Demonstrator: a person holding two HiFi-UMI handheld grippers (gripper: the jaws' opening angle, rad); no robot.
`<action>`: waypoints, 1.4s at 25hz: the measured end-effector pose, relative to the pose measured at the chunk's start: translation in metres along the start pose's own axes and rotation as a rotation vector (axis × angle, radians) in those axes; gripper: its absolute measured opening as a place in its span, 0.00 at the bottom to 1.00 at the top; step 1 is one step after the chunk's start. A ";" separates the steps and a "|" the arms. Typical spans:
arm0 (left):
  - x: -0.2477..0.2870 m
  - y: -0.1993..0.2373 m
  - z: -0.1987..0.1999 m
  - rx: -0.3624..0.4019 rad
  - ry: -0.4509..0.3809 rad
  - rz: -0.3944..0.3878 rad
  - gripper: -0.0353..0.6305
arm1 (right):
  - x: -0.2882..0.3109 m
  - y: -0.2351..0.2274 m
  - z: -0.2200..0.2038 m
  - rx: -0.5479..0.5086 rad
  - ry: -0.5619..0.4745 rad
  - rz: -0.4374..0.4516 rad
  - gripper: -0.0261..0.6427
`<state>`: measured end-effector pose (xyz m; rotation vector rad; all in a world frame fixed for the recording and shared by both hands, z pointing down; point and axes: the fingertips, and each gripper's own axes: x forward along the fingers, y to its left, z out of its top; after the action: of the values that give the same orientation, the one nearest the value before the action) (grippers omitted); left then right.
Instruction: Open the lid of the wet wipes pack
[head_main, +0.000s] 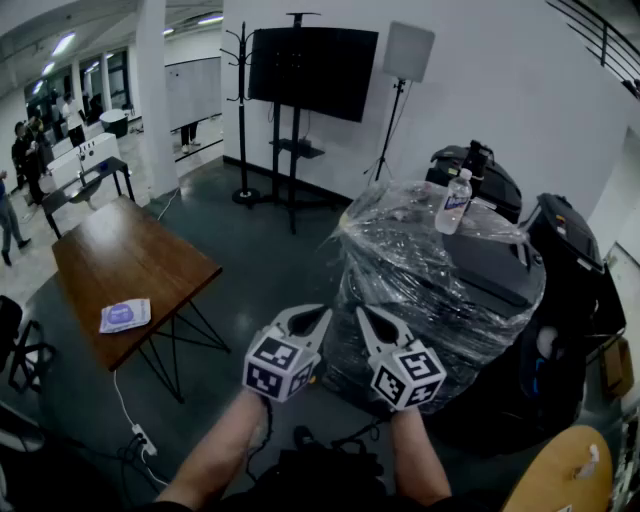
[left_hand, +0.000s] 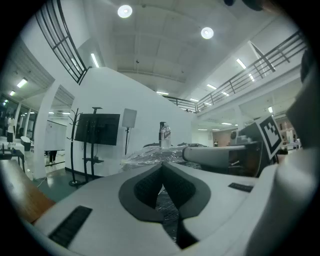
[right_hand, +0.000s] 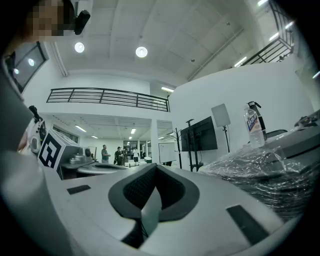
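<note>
Head view: the left gripper (head_main: 320, 314) and the right gripper (head_main: 363, 314) are held level, side by side and near each other, above the dark floor (head_main: 270, 260), both with their tips toward a plastic-wrapped stack (head_main: 420, 285). A water bottle (head_main: 454, 203) stands on top of that stack. The wet wipes pack (head_main: 125, 315) lies flat on the wooden table (head_main: 130, 250) at the left, near its front edge and well apart from both grippers. A dark screen on a stand (head_main: 313, 72) is against the far wall

Left gripper view: the fingers (left_hand: 147, 187) are pressed together with nothing between them. Beyond them are the wrapped stack (left_hand: 150, 155) and the water bottle (left_hand: 164, 135), with the right gripper (left_hand: 220, 152) just beside

Right gripper view: its fingers (right_hand: 172, 187) also meet, empty. The water bottle (right_hand: 254, 125) and wrapped stack (right_hand: 265, 170) are at the right; the wet wipes pack is not visible here
</note>
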<state>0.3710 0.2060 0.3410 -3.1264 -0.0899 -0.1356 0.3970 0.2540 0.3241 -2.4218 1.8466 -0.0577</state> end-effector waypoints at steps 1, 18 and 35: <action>0.001 0.000 -0.001 -0.001 0.000 0.000 0.06 | 0.000 -0.001 0.001 0.003 -0.008 -0.005 0.06; -0.007 0.017 -0.005 -0.017 0.007 0.034 0.06 | 0.009 0.005 0.002 0.020 -0.018 -0.011 0.06; -0.140 0.108 -0.036 -0.067 0.029 0.346 0.06 | 0.085 0.138 -0.023 0.027 0.029 0.299 0.06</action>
<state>0.2350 0.0896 0.3639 -3.1424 0.4613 -0.1820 0.2853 0.1350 0.3311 -2.1116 2.1817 -0.0950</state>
